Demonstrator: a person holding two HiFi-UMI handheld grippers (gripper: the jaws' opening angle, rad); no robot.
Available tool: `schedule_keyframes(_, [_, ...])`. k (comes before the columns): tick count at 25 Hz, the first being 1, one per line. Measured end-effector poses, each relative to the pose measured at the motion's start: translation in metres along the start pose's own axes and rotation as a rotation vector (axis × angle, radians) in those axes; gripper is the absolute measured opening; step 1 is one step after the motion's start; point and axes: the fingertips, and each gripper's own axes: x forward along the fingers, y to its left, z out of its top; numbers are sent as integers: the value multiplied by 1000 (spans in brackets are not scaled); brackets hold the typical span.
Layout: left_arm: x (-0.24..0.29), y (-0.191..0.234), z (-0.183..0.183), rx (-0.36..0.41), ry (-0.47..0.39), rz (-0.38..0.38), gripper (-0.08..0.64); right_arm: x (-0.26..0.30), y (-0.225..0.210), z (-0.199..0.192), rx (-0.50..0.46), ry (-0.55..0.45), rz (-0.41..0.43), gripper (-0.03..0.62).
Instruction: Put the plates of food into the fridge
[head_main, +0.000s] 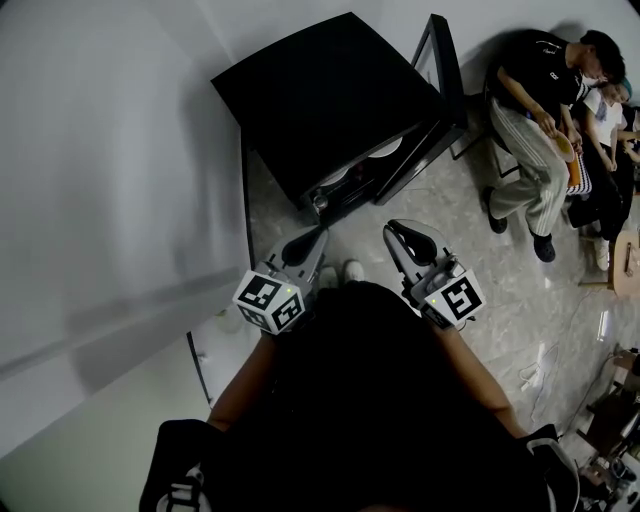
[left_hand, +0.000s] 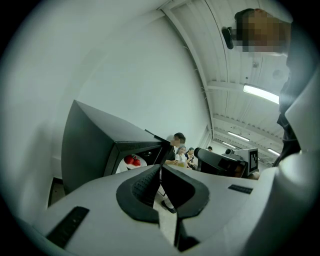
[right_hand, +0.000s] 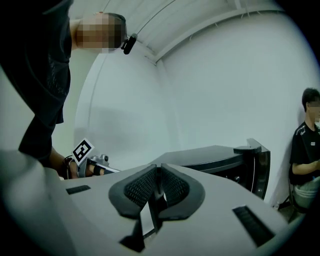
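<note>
The black mini fridge (head_main: 320, 100) stands on the floor ahead with its door (head_main: 437, 95) swung open to the right. A white plate (head_main: 385, 150) shows on a shelf inside. In the left gripper view a plate of red food (left_hand: 132, 161) sits in the open fridge (left_hand: 95, 145). My left gripper (head_main: 300, 243) hovers in front of the fridge, its jaws shut with nothing between them (left_hand: 160, 169). My right gripper (head_main: 405, 235) is beside it, also shut and empty (right_hand: 159, 167), level with the fridge top (right_hand: 210, 157).
A pale wall runs along the left. Several people (head_main: 545, 120) sit on the right, close to the open door. Cables and small items lie on the tiled floor (head_main: 540, 300) at the lower right.
</note>
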Motion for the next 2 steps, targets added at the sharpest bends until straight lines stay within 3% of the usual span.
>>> schedule_keyframes(2, [0,2,-1,-3,-1,-5,23,1,4,3,-8,-1,-5,40])
